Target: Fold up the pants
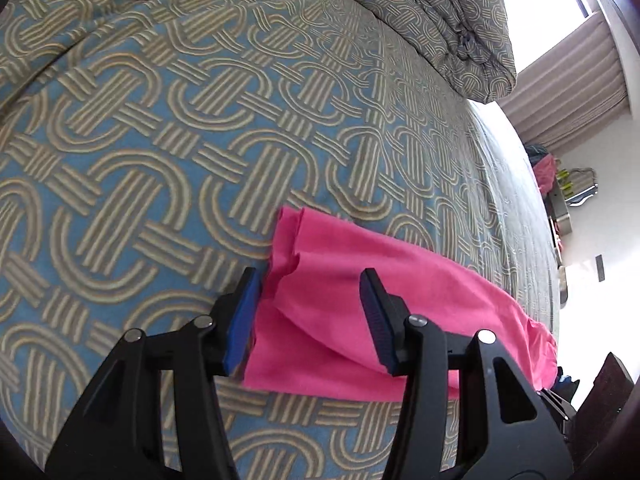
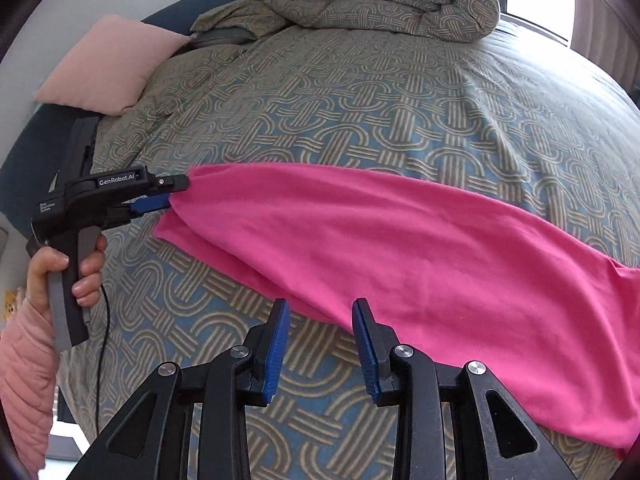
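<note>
On the bedspread (image 1: pixel 168 128), in the left wrist view, we find the pink pants (image 1: pixel 340 304) lying flat, one end directly beneath the left gripper (image 1: pixel 310 284). Its blue pads (image 1: pixel 240 320) stand apart over the cloth, and we cannot tell whether they pinch any of it. A bundled duvet (image 1: pixel 432 16) sits at the far end of the bed. In the right wrist view, we see the pants (image 2: pixel 400 256) stretched across the bedspread (image 2: pixel 320 100), with the left gripper (image 2: pixel 176 196) at their left tip, carried by the person's hand (image 2: pixel 76 272) in a pink sleeve (image 2: pixel 24 380). The right gripper (image 2: pixel 320 320) hangs just beside the near edge, released, nothing between its pads. A pink pillow (image 2: pixel 108 64) lies at the head.
</note>
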{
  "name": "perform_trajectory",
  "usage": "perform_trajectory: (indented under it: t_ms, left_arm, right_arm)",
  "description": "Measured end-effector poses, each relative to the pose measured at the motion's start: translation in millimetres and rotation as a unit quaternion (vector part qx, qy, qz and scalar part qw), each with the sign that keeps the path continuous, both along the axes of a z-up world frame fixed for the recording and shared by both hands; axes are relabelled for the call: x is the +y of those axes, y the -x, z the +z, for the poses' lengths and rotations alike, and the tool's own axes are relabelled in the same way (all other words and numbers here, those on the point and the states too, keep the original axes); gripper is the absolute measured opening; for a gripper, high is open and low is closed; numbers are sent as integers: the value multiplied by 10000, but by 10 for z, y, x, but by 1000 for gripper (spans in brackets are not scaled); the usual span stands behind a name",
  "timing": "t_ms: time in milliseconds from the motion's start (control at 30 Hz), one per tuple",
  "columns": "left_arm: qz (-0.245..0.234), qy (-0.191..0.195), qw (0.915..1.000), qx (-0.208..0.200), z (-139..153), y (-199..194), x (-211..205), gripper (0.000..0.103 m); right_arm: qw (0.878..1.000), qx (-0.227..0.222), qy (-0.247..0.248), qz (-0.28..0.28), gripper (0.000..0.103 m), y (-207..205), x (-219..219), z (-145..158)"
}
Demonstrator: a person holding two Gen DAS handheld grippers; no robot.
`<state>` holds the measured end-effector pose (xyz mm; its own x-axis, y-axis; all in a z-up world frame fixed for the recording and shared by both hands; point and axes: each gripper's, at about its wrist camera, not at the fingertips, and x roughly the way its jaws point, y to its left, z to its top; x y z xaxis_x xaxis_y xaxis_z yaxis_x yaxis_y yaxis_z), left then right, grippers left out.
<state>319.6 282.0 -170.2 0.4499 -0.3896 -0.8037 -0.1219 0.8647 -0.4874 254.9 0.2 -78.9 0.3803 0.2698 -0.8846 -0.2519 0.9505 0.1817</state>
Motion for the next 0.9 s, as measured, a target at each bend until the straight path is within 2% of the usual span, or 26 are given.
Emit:
perform_trajectory:
  t_ms: [67,133,200,333,400,467,500,567,667,733,800,900]
  left_arm:
    - [-340,211,9992,97,-13,-38,-43,7]
    - [-471,843,9952,170,-26,16,-28,7]
    - [-628,989,9931,-60,66,167,-27,7]
    - [-719,452,9960,-262,228,401,-19,9]
    - [-564,13,9978,-359,290,428,18,10]
    - [-226,-600,9968,-486,355,416,96,10]
    - [-61,-690,9963,-517,372,407,155,10]
    - [165,-505,9974,-488,387,401,305,10]
    - [104,-138,9988,-455,370,472,378,10]
    - [-90,-226,9988,-435,349,512,273,10]
    - [-249,-477,9977,-410,317,578,182,10]
    - [-156,-808,9955,-460,314,693,160,11]
  right_arm:
    - [10000,27,-54,5,33,-51,61,-16]
    - [10000,46,-81,12,33,-101,96,-30]
    - [10000,53,-61,7,33,-178,119,-38]
    - [9999,-11,-120,103,33,-397,218,17]
    - [9997,-33,-107,205,33,-520,336,61]
    - [9991,-68,-177,386,33,-626,498,104]
    - [9986,-82,-215,472,33,-676,587,127]
    - [9971,-93,-279,699,34,-772,765,154]
    - [9951,-40,-250,952,41,-904,1009,128]
    - [9941,59,-256,1054,41,-987,1133,83]
    - [9931,188,-229,1134,41,-1024,1254,25]
    - [9884,104,-77,1513,41,-887,1452,-66]
